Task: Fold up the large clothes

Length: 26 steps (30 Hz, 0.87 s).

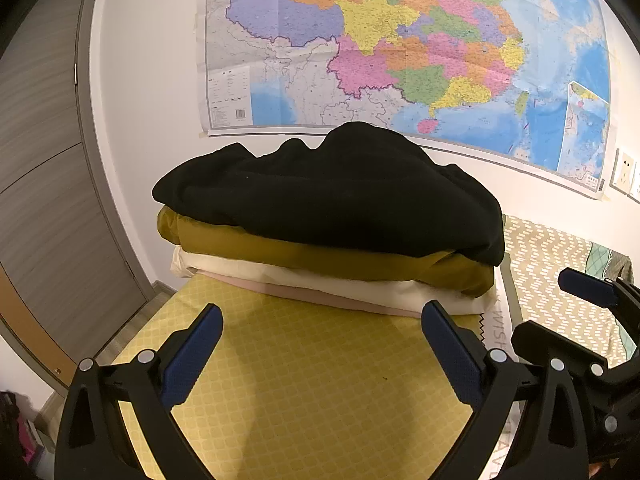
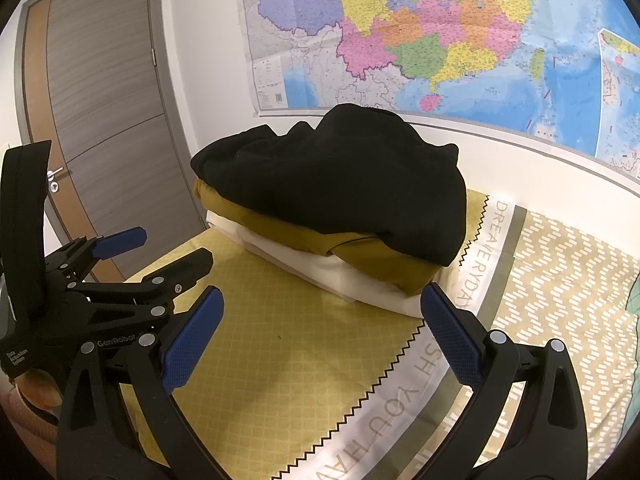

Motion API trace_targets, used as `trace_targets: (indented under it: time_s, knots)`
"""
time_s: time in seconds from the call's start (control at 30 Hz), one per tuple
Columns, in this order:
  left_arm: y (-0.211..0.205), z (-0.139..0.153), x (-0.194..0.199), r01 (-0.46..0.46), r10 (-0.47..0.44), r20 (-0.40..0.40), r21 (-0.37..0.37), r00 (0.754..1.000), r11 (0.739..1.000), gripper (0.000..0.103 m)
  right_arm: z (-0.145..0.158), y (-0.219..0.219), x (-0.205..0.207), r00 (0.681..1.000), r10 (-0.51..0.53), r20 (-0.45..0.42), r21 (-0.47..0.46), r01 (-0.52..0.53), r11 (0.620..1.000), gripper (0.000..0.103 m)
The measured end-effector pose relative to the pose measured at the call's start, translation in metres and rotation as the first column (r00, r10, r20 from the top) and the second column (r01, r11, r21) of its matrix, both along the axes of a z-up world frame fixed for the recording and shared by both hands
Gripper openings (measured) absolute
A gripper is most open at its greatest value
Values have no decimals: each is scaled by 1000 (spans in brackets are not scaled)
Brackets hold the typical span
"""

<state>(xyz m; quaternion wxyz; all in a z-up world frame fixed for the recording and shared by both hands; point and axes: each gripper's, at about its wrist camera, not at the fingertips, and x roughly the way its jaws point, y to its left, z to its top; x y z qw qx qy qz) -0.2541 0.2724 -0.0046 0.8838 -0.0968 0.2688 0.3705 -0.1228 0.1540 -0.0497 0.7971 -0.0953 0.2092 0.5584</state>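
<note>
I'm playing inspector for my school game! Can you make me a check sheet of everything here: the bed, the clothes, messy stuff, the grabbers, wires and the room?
Surface: bed cover, yellow lattice print, with a lettered strip and a zigzag-patterned part to the right.
Job's things: a pile of four folded clothes; black garment on top, a bit lumpy, then mustard garment, cream garment, pink garment at the bottom.
Clutter: a green patterned cloth at the far right edge.
Grippers: left gripper and right gripper both open, fingers holding nothing, short of the pile.
Cables: nothing seen.
Surroundings: colourful wall map, grey door, wall sockets.
</note>
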Motion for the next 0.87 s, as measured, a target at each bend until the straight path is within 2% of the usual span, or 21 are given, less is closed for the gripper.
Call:
trace_targets:
  time_s: [0.4, 0.57, 0.77, 0.87]
  knots:
    - [2, 0, 1, 2, -2, -3, -5, 1000, 1000, 96, 1, -1, -1, 1000, 0, -1, -5, 0, 1000, 97]
    - [-7, 0, -4, 0, 0, 16, 38, 1000, 999, 96, 2, -5, -2, 1000, -5, 1, -2, 5, 1000, 97]
    - [-14, -12, 12, 78, -78, -2, -55, 997, 995, 96, -5, -25, 4, 998, -56, -1, -9, 56, 998, 97]
    - [-27, -24, 31, 156, -157, -4, -96, 988, 983, 96, -14, -55, 18, 989, -151, -7, -17, 151, 988, 97]
